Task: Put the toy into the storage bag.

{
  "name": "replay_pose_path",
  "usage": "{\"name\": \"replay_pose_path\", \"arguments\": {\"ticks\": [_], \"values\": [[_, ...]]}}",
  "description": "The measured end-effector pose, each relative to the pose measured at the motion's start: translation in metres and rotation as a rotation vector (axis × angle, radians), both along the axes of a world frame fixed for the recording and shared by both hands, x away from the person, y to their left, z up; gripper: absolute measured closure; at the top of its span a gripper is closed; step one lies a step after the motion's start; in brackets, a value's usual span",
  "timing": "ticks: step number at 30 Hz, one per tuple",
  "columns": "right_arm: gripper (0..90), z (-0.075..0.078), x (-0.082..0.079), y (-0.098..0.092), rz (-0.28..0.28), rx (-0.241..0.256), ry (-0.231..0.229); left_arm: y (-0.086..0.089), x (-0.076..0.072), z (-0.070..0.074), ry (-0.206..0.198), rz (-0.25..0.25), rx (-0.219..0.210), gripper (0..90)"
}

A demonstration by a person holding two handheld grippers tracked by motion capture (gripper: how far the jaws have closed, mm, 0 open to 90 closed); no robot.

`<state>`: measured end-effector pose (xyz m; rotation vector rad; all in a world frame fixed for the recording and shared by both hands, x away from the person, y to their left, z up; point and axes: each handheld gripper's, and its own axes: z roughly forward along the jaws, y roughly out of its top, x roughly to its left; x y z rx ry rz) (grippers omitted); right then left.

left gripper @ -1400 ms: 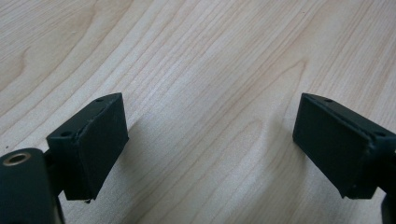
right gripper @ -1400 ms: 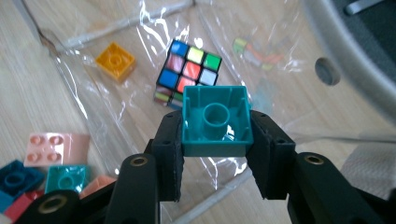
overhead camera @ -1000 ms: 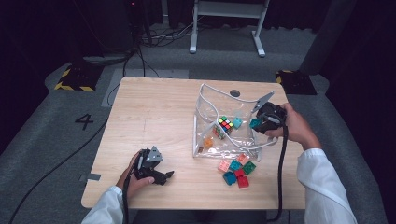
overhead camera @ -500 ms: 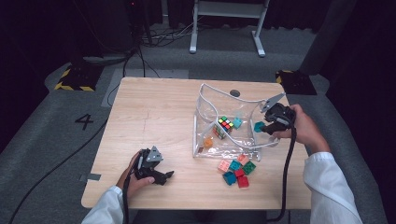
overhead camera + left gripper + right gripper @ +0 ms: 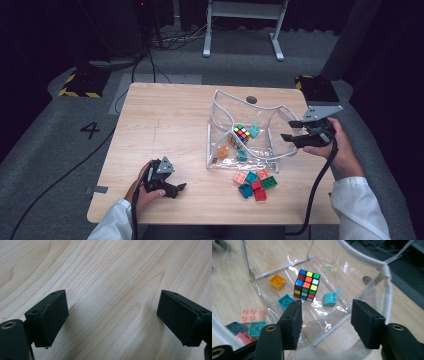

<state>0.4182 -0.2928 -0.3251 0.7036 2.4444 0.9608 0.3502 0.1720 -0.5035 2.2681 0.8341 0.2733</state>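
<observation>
Packing part done: cube [image 5: 307, 284] and three bricks [image 5: 329, 299] lie in the clear bag [image 5: 215, 127], beyond the right gripper [image 5: 295, 131], whose fingers are open and empty at the rim. Loose bricks [image 5: 254, 183] remain outside. Left gripper [image 5: 172, 190], open, rests on the wooden table [image 5: 165, 120]; grey floor, dark room
</observation>
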Motion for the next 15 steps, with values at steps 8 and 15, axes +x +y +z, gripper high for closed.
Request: {"name": "replay_pose_path", "arguments": {"ticks": [8, 15], "values": [[36.8, 0.003, -0.039, -0.022, -0.034, 0.111, -0.104, 0.0, 0.0, 0.0, -0.004, 0.0, 0.001, 10.4], [36.0, -0.011, -0.065, -0.04, -0.067, 0.154, -0.133, 0.0, 0.0, 0.0, -0.004, 0.0, 0.0, 10.4]]}}
